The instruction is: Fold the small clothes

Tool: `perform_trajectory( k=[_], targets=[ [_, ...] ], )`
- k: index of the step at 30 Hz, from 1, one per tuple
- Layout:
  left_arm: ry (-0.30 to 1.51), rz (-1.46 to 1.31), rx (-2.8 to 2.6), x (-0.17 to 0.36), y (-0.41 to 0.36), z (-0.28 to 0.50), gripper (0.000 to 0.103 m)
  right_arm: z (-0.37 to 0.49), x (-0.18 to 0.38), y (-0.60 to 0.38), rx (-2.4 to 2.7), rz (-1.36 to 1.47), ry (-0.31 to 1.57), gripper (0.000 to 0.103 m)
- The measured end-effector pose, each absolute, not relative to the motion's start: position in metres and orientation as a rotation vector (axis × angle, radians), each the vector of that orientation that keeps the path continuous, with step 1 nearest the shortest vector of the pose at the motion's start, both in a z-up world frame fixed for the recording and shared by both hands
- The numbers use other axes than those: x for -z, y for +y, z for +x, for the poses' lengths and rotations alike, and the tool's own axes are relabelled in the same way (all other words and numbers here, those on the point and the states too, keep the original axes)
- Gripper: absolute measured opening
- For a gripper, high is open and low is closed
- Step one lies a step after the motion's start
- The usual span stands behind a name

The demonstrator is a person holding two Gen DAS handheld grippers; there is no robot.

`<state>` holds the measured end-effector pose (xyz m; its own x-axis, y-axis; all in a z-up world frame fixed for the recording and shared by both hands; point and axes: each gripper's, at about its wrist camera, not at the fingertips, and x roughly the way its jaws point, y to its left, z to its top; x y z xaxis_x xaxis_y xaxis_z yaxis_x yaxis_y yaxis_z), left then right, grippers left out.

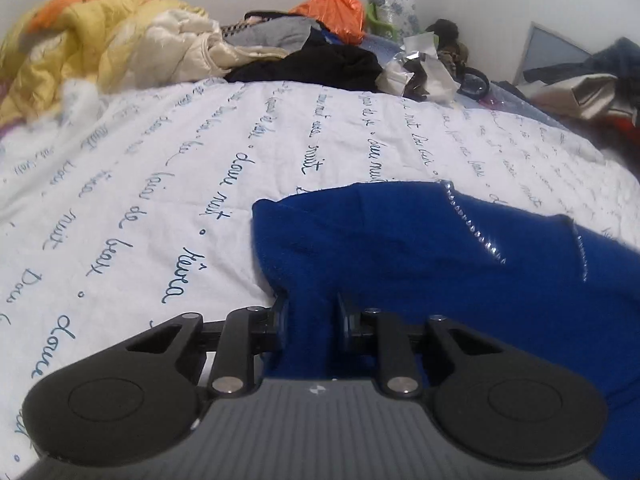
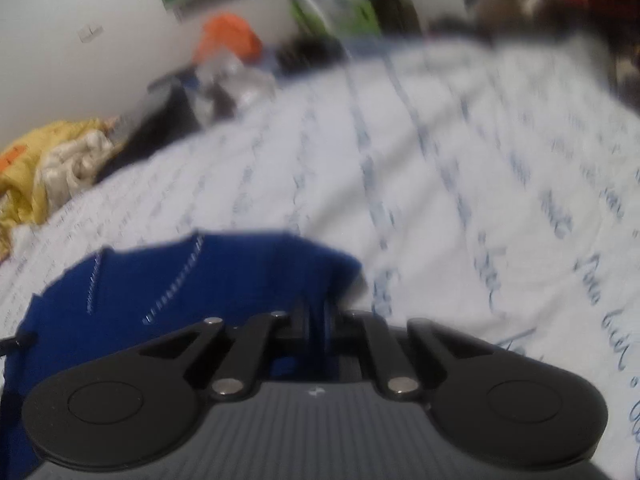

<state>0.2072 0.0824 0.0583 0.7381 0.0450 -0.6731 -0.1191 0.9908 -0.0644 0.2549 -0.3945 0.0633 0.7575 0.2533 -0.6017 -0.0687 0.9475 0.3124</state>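
Blue knit fabric, the small garment [image 1: 460, 264], lies bunched on the near part of the bed, held at two places. The left gripper [image 1: 312, 316] has its jaws narrowed onto a thick fold of the blue cloth, which fills the gap between the pads. The right gripper [image 2: 316, 320] is pinched almost fully together on a thin edge of the same garment [image 2: 192, 292], at its right end. A line of small shiny studs [image 1: 476, 232] runs across the cloth.

Beyond the garment, the white bedspread [image 1: 168, 168] with blue handwriting print stretches bare toward the far edge of the bed, leaving wide open room ahead and to the left of the cloth. Along that far edge sits a clutter: a yellow quilt [image 1: 88, 36] at the far left corner, a cream cloth [image 1: 188, 44], a black garment [image 1: 320, 64], an orange bag [image 1: 336, 8] and crumpled silvery wrapping [image 1: 420, 68].

The garment's near part is cut off by the gripper bodies and the frame edges, so its full shape cannot be told. The right wrist view is blurred; the far clutter there is hard to make out.
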Motion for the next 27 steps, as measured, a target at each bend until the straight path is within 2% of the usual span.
perform_trajectory(
  k=[2,4,5,6,7,8,9,11,13,14,16,17,18,23,25,26,27],
  targets=[
    [0.709,-0.069,-0.093,-0.055,0.080,0.202,0.027,0.259,-0.045,-0.404,-0.139,0.325,0.740,0.004],
    [0.709,-0.039,-0.110,-0.057,0.078,0.200,0.032,0.254,-0.042,-0.405,-0.138,0.381,0.718,0.006],
    [0.710,-0.029,-0.113,-0.060,0.078,0.195,0.033,0.253,-0.045,-0.407,-0.134,0.428,0.735,0.014],
    [0.711,-0.025,-0.113,-0.064,0.078,0.186,0.043,0.250,-0.049,-0.410,-0.126,0.479,0.767,0.030],
    [0.705,-0.025,-0.110,-0.067,0.079,0.174,0.052,0.243,-0.054,-0.414,-0.127,0.514,0.780,0.039],
    [0.700,-0.036,-0.097,-0.070,0.079,0.161,0.070,0.231,-0.061,-0.415,-0.150,0.526,0.759,0.050],
    [0.690,-0.064,-0.071,-0.073,0.082,0.142,0.082,0.215,-0.067,-0.416,-0.177,0.516,0.722,0.059],
    [0.694,-0.120,-0.021,-0.072,0.085,0.109,0.080,0.184,-0.074,-0.414,-0.227,0.474,0.697,0.064],
    [0.741,-0.172,0.010,-0.063,0.085,0.087,0.071,0.163,-0.070,-0.412,-0.255,0.475,0.740,0.064],
    [0.765,-0.190,0.022,-0.057,0.083,0.081,0.063,0.158,-0.063,-0.410,-0.268,0.486,0.766,0.062],
    [0.728,-0.096,-0.012,-0.054,0.071,0.074,0.043,0.154,-0.047,-0.397,-0.302,0.460,0.826,0.023],
    [0.713,-0.044,-0.033,-0.054,0.067,0.075,0.022,0.149,-0.043,-0.388,-0.300,0.400,0.810,0.008],
    [0.704,-0.013,-0.037,-0.054,0.066,0.077,0.013,0.146,-0.044,-0.381,-0.297,0.324,0.778,0.005],
    [0.687,0.065,-0.022,-0.053,0.070,0.068,0.014,0.145,-0.037,-0.413,-0.248,0.455,0.754,0.004],
    [0.695,0.041,-0.022,-0.057,0.071,0.058,0.016,0.136,-0.039,-0.411,-0.240,0.470,0.763,0.007],
    [0.697,-0.006,0.002,-0.062,0.074,0.048,0.026,0.129,-0.042,-0.409,-0.235,0.471,0.778,0.011],
    [0.701,-0.059,0.027,-0.066,0.079,0.038,0.050,0.120,-0.048,-0.407,-0.244,0.476,0.790,0.021]
  ],
)
